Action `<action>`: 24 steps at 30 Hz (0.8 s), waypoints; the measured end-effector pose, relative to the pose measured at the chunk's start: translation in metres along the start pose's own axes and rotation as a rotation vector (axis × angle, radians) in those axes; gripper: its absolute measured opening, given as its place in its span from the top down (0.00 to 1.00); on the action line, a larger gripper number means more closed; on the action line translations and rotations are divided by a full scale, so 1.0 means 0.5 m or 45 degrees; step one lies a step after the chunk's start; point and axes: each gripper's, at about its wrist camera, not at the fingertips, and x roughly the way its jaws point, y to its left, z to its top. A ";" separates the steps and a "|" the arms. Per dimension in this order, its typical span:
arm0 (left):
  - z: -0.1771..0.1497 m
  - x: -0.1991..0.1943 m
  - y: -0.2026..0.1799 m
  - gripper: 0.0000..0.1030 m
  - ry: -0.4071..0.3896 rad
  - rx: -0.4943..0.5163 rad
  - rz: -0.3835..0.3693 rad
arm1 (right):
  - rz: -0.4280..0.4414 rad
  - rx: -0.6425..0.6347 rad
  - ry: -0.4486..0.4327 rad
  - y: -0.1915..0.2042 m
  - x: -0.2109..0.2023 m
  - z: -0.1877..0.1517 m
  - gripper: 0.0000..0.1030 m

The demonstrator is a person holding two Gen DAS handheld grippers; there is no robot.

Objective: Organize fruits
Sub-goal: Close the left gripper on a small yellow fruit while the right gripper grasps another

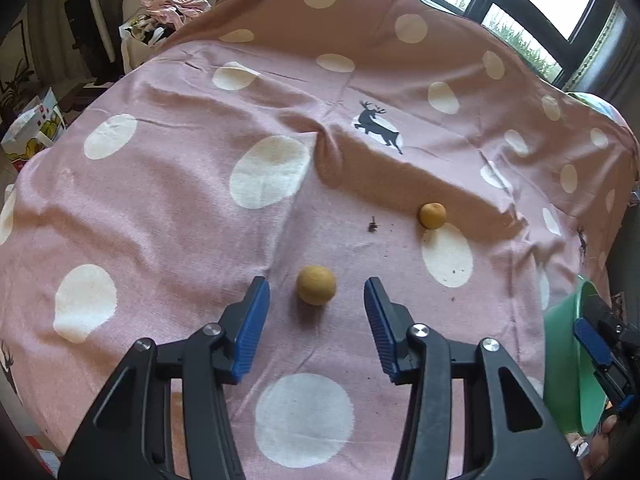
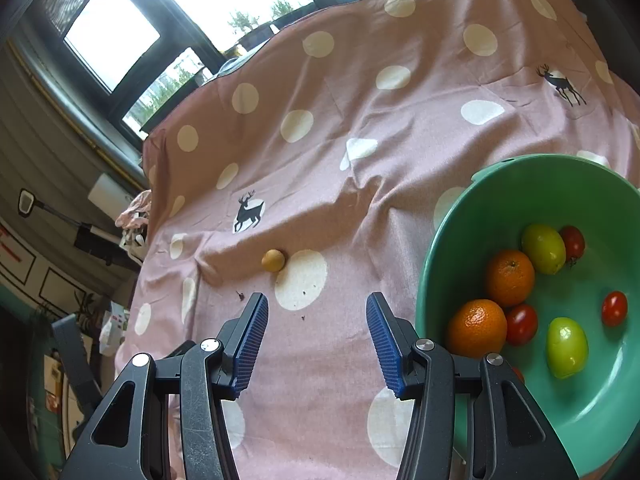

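**Closing on the nearest small fruit**

Framing the near yellow fruit (image 1: 316, 290) between our left gripper (image 1: 316, 312) jaws, we have both blue pads standing clear of it on either side, nothing gripped. To do this well, we judge we should sink a little further so the pads meet the fruit at its widest part, then close gently, since a round thing on soft cloth may roll away. Our right gripper (image 2: 317, 320) hangs partly open and empty, just beside the green bowl (image 2: 448, 240).

Taking that bowl as our landmark: inside it lie two oranges (image 2: 510, 278), two greenish-yellow fruits (image 2: 566, 346) and small red tomatoes (image 2: 614, 308). The near yellow fruit sits on the cloth well to the bowl's left; a second yellow fruit (image 1: 432, 215) lies farther out from the bowl, touching the edge of a white dot.

Beyond the bowl, the pink spotted cloth (image 1: 180, 200), wrinkled and printed with deer (image 1: 380, 126), runs up toward dark-framed windows (image 2: 116, 36). Left of it all, cluttered floor and laundry show.
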 end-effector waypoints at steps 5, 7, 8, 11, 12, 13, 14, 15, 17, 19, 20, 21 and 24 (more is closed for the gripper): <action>-0.001 0.029 -0.019 0.54 0.041 0.029 0.034 | 0.003 -0.010 0.007 0.004 0.003 -0.001 0.49; 0.002 0.041 -0.020 0.53 0.057 0.020 0.012 | 0.003 -0.015 0.012 0.007 0.007 -0.001 0.49; 0.003 0.046 -0.019 0.53 0.066 0.014 0.006 | 0.004 -0.017 0.013 0.009 0.009 -0.001 0.49; 0.003 0.062 -0.023 0.53 0.071 0.025 0.056 | -0.011 -0.031 0.009 0.021 0.017 0.000 0.49; 0.004 0.066 -0.024 0.53 0.072 0.027 0.073 | -0.017 -0.054 0.012 0.031 0.023 0.002 0.49; 0.004 0.070 -0.024 0.53 0.077 0.028 0.079 | -0.022 -0.086 0.018 0.043 0.032 0.006 0.49; 0.004 0.074 -0.024 0.53 0.084 0.028 0.076 | -0.031 -0.116 0.028 0.055 0.045 0.011 0.49; 0.004 0.079 -0.024 0.53 0.094 0.025 0.068 | -0.043 -0.140 0.040 0.066 0.060 0.016 0.49; 0.004 0.088 -0.021 0.55 0.111 0.024 0.061 | -0.083 -0.178 0.078 0.085 0.094 0.028 0.49; 0.003 0.095 -0.023 0.68 0.108 0.039 0.088 | -0.140 -0.204 0.106 0.103 0.127 0.037 0.49; 0.003 0.095 -0.025 0.71 0.097 0.049 0.107 | -0.145 -0.216 0.113 0.110 0.142 0.041 0.50; 0.002 0.096 -0.025 0.73 0.087 0.054 0.117 | -0.143 -0.229 0.128 0.119 0.159 0.045 0.50; 0.003 0.097 -0.022 0.74 0.076 0.054 0.122 | -0.136 -0.260 0.166 0.140 0.209 0.053 0.49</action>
